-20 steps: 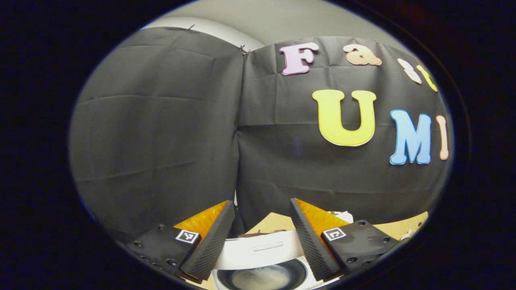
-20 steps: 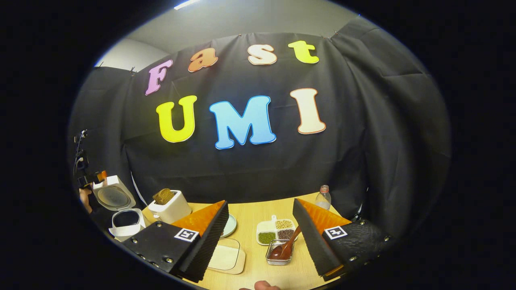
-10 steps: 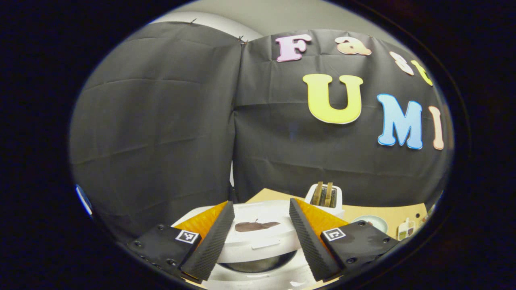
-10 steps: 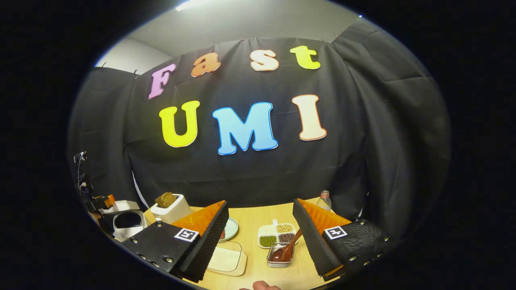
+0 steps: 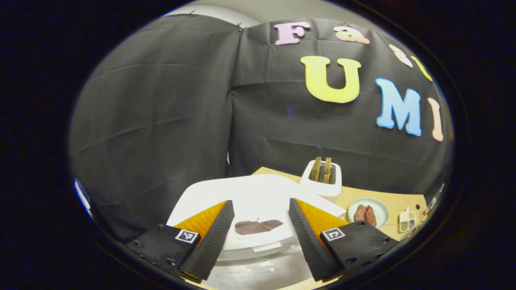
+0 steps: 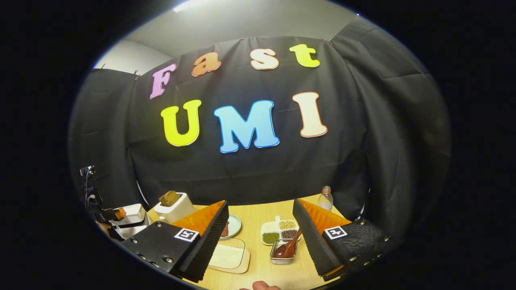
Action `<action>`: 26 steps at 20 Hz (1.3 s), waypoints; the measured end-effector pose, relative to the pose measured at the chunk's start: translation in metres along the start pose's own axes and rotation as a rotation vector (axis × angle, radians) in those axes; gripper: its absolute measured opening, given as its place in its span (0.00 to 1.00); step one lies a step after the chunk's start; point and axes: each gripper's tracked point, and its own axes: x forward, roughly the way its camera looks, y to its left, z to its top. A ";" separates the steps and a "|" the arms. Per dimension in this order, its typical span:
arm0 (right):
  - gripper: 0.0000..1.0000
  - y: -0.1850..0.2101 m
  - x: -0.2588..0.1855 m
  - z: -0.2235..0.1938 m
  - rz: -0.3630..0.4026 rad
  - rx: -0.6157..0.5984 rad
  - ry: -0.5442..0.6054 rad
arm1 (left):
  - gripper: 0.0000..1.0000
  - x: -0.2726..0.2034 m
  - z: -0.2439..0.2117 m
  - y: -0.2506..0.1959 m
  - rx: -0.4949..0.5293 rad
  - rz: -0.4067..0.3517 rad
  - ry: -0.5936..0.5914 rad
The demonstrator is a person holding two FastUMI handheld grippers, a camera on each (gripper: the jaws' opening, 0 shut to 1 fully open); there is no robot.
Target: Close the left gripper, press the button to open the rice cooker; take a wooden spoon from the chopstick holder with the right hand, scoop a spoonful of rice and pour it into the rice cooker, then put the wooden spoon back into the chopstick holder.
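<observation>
We see left gripper (image 5: 258, 237) jaws wide, over white rice cooker (image 5: 258, 201) lid, frame bottom. Right gripper (image 6: 260, 237) wide, empty; wooden spoon (image 6: 288, 246) in metal holder (image 6: 282, 257) between fingers, lower centre.

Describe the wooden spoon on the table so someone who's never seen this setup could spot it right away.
Start at the tan table before the black cloth wall. Near its front edge stands a small clear container, just in front of a white sectioned dish of beans. The wooden spoon leans in that container, the only dark brown long-handled utensil there.
</observation>
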 end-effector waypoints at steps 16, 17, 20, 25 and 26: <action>0.98 0.032 -0.020 0.006 0.020 -0.036 -0.009 | 0.98 -0.027 0.010 -0.013 0.008 -0.154 0.033; 0.98 0.035 -0.023 0.014 0.018 -0.041 -0.027 | 0.97 -0.042 0.027 -0.024 0.036 -0.190 -0.016; 0.98 0.040 -0.031 0.028 -0.012 -0.050 -0.059 | 0.97 -0.092 0.080 -0.059 0.061 -0.315 -0.186; 0.98 0.057 -0.051 0.055 -0.030 -0.050 -0.113 | 0.96 -0.184 0.158 -0.108 0.045 -0.479 -0.363; 0.97 0.061 -0.056 0.060 -0.021 -0.045 -0.123 | 0.96 -0.205 0.168 -0.118 0.039 -0.509 -0.380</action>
